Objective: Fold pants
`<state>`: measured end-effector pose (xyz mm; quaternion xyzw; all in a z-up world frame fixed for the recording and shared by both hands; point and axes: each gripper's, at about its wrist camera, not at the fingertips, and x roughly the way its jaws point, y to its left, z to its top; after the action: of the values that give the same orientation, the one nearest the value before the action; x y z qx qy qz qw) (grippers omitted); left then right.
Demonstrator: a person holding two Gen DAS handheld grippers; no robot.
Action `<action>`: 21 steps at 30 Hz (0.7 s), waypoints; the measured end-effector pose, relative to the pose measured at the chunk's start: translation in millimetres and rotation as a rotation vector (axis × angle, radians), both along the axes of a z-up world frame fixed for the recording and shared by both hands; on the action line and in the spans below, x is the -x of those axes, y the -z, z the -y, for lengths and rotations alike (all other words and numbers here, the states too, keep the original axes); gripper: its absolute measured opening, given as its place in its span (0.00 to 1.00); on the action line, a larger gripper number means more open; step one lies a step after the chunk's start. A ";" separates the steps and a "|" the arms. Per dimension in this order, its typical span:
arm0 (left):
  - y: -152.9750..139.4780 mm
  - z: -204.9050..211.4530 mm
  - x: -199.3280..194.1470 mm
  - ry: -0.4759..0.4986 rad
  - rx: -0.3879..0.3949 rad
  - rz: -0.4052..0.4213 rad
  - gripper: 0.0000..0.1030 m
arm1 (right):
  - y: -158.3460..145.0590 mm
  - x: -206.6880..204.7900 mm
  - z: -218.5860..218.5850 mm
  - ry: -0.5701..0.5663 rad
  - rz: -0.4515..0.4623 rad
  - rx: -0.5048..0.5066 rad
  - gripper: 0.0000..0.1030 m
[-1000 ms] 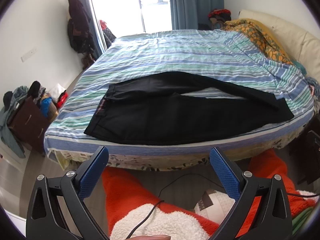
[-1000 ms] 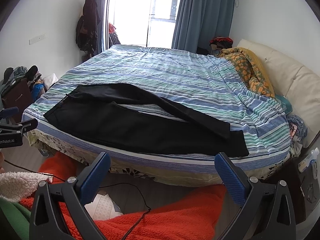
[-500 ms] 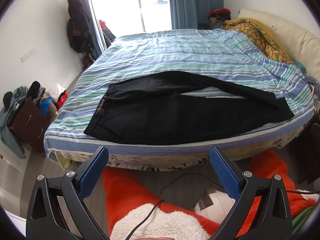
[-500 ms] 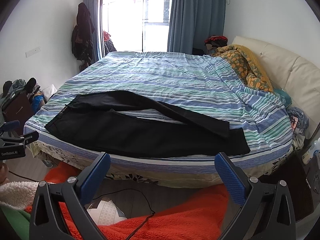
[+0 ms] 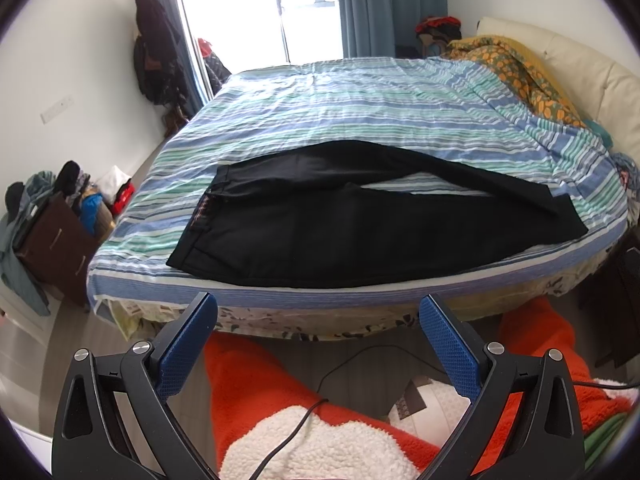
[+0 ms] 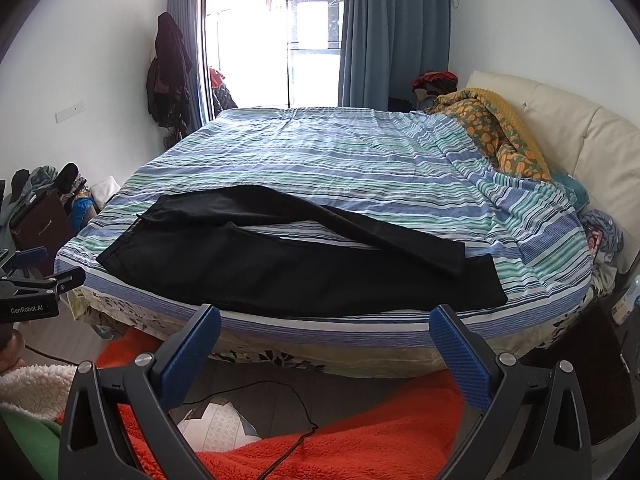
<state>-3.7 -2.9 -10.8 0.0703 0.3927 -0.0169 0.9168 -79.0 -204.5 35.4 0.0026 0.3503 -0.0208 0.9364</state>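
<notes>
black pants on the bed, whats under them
The black fabric pants lie flat on the striped blue, green and white bedsheet, which shows between the legs. Anything else beneath is covered.

Only one readable text is showing: "GenRobot.AI" in white, sitting on the black body of the left gripper (image 6: 60,280) at the right wrist view's left edge. Nothing else legible is appearing in either view.
</notes>
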 end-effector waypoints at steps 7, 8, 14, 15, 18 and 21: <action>0.1 0.4 0.4 -0.001 0.001 -0.002 0.98 | 3.1 -1.0 1.1 0.006 -0.010 -0.004 1.00; -0.2 -0.2 0.3 -0.001 0.002 -0.003 0.98 | 2.9 -0.9 1.0 0.005 -0.008 -0.004 1.00; 0.5 0.0 1.4 -0.001 0.002 -0.004 0.98 | 3.3 -0.2 -2.3 -0.001 -0.008 0.001 1.00; 0.3 -0.1 0.9 -0.001 0.003 -0.004 0.98 | 3.3 -0.2 -2.2 0.001 -0.007 0.001 1.00; 0.2 -0.2 0.7 0.000 0.005 -0.004 0.98 | 5.3 -2.2 -3.0 0.015 -0.021 0.018 1.00; 0.1 -1.0 -0.2 -0.006 0.007 -0.004 0.98 | 7.1 -3.9 -5.8 0.024 -0.033 0.044 1.00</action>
<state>-3.5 -1.9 -10.9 0.0659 0.3946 -0.0156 0.9164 -75.2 -198.7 28.3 -0.0139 0.3652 -0.0399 0.9300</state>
